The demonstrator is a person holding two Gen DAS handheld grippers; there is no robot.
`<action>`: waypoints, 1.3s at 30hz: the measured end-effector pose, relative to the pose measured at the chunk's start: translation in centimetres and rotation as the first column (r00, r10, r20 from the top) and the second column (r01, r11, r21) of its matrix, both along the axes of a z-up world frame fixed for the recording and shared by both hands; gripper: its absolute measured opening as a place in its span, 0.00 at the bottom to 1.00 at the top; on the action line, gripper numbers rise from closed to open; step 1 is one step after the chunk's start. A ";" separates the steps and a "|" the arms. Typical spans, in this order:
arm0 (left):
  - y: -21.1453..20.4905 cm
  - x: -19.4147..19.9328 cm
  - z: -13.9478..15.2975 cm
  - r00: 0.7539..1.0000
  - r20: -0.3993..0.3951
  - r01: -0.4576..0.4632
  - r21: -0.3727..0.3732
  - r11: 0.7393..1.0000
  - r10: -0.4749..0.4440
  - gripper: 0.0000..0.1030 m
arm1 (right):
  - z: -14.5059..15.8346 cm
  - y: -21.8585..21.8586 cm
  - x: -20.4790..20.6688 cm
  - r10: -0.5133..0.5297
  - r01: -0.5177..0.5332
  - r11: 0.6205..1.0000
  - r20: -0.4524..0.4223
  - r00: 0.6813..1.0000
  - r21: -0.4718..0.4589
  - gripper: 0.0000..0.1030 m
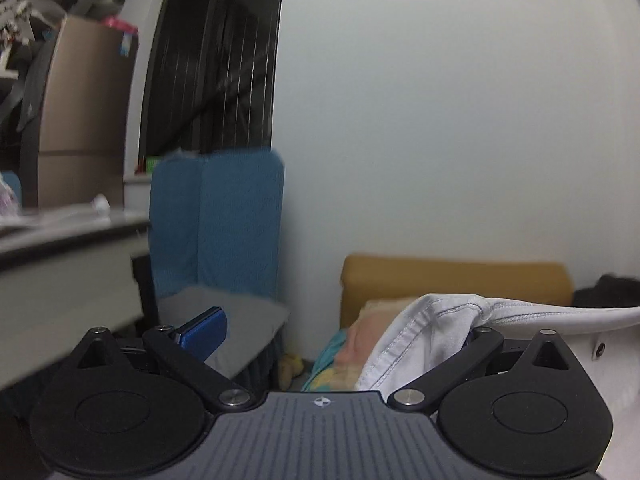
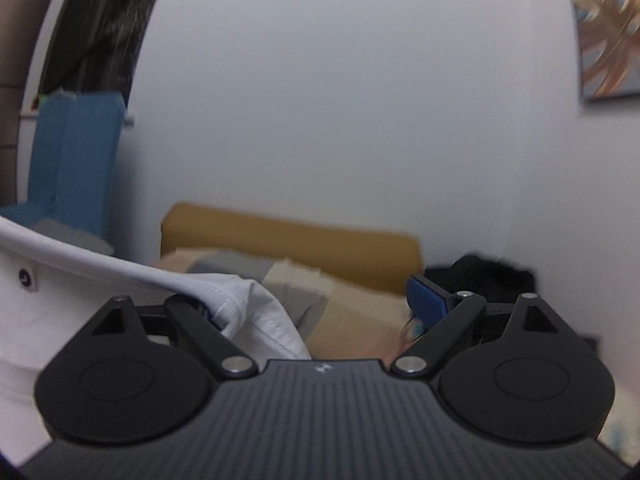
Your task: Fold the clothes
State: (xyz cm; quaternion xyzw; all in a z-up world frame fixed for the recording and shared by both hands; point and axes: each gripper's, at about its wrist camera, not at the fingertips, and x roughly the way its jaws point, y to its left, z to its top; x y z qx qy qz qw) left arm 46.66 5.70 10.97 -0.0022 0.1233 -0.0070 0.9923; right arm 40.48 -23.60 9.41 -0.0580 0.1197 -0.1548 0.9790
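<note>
Small unreadable tag (image 2: 26, 279) on white garment (image 2: 256, 316)

Ahead of you a bed with a mustard-yellow padded headboard (image 1: 456, 280) stands against the pale wall. On it lie a beige and grey patchwork cover (image 2: 304, 280) and, at the right end by the headboard, a black bundle of cloth (image 2: 484, 276). To your left a grey-topped table (image 1: 68, 236) carries blurred white papers (image 1: 48, 216).
</note>
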 end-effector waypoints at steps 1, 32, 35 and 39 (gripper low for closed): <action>-0.1 2.8 -2.6 0.999 -0.034 -0.001 0.003 1.000 0.001 1.00 | -2.5 -0.3 2.7 0.001 0.000 1.000 -0.029 1.000 0.031 0.88; 2.8 1.2 -15.4 0.824 -0.544 0.200 0.014 0.980 -0.161 1.00 | -13.1 0.7 1.6 0.165 -0.034 0.954 -0.429 0.888 0.298 0.88; 3.8 -5.2 -13.9 0.836 -0.522 0.180 -0.027 0.983 -0.167 1.00 | -10.9 0.5 -4.6 0.164 -0.022 0.934 -0.373 0.913 0.358 0.88; 5.4 -14.0 -12.7 0.831 -0.525 0.163 -0.086 0.983 -0.184 1.00 | -8.4 0.1 -14.2 0.176 -0.033 0.907 -0.306 0.936 0.421 0.88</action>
